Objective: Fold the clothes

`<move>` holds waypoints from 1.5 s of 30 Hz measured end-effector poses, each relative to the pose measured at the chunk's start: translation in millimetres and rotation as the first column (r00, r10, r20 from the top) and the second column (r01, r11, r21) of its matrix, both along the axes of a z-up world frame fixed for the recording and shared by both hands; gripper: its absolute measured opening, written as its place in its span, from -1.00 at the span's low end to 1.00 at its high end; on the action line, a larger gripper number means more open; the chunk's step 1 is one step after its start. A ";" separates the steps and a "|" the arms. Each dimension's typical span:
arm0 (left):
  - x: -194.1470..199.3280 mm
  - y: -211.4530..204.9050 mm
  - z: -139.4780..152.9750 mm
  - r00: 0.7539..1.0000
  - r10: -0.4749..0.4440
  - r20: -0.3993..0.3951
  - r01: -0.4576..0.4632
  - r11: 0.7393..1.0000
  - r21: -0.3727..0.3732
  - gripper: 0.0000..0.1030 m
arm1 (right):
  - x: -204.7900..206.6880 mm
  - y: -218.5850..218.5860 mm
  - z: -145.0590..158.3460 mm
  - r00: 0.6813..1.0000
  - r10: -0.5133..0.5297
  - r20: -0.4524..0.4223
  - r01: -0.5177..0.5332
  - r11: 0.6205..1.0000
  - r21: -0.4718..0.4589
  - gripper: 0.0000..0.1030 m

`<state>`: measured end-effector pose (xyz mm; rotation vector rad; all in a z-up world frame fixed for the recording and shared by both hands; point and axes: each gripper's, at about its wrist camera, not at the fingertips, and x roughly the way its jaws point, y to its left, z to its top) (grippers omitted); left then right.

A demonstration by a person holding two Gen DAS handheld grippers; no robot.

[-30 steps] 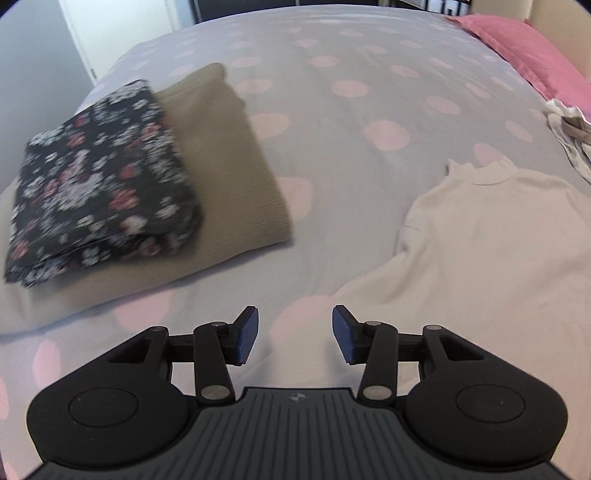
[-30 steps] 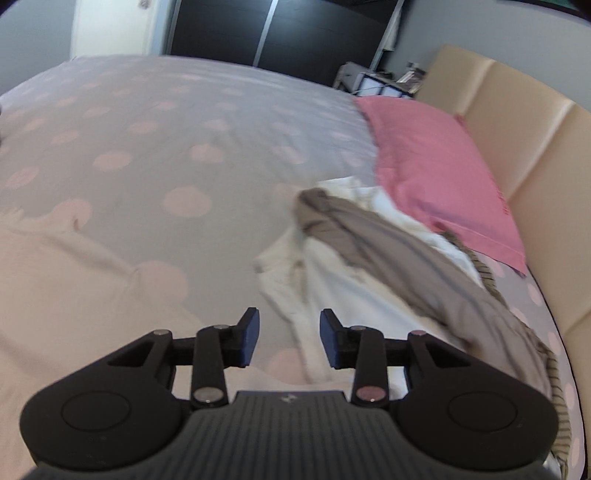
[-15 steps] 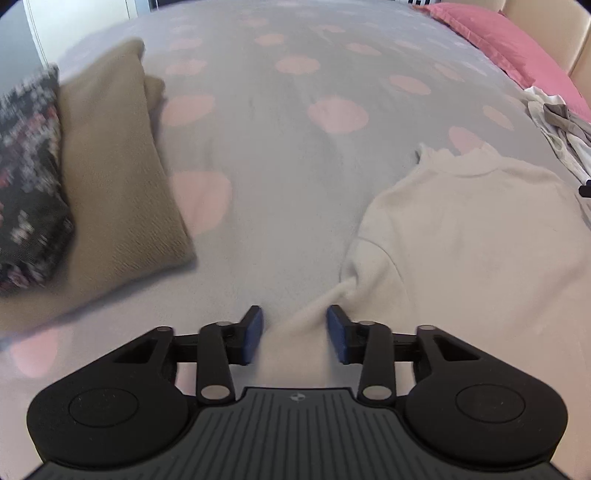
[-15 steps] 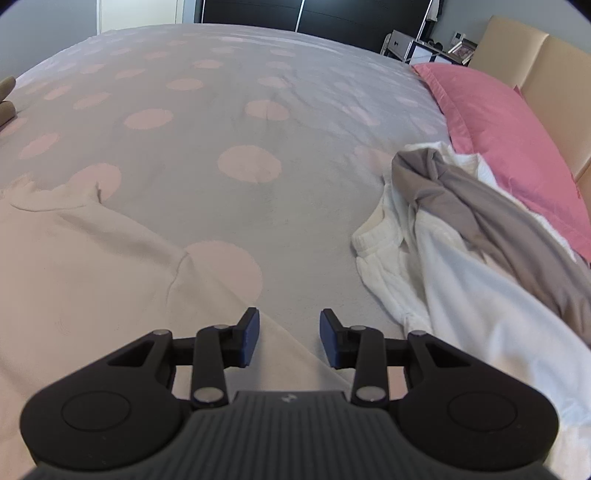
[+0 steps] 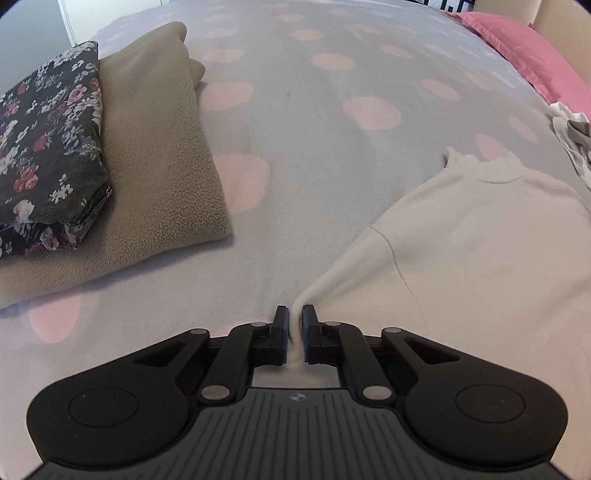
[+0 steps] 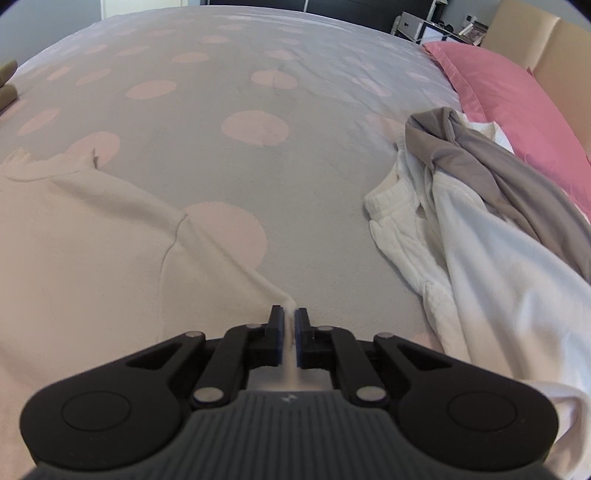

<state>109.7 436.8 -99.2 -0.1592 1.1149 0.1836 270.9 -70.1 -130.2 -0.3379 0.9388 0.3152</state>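
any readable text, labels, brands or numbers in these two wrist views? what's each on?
No readable text in either view.
Left gripper body: one small round emblem, no letters.
Right gripper body: one small pale mark, too blurred to read.
Items on the far shelf: too small and blurred to read.

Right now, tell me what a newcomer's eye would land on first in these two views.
A cream top lies spread on the polka-dot bedspread, with the left hand-held gripper and the right hand-held gripper each closing on a pinch of its sleeve fabric. At the left sits a folded floral garment on a tan fleece; an unfolded white and grey heap lies by the pink pillow.
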 end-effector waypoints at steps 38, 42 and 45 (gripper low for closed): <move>71.4 -58.0 9.2 0.968 -0.155 0.196 0.137 0.985 0.102 -0.92 | 30.9 172.2 21.8 0.951 0.281 0.130 -0.305 0.922 0.237 -0.73; 87.6 -54.5 28.6 0.964 -0.140 0.227 0.106 0.982 0.154 -0.92 | 38.8 182.9 42.2 0.943 0.254 0.213 -0.295 0.937 0.187 -0.75; 99.9 -53.1 26.7 0.968 -0.141 0.208 0.107 0.980 0.166 -0.93 | 49.3 190.3 43.7 0.946 0.240 0.219 -0.280 0.945 0.171 -0.75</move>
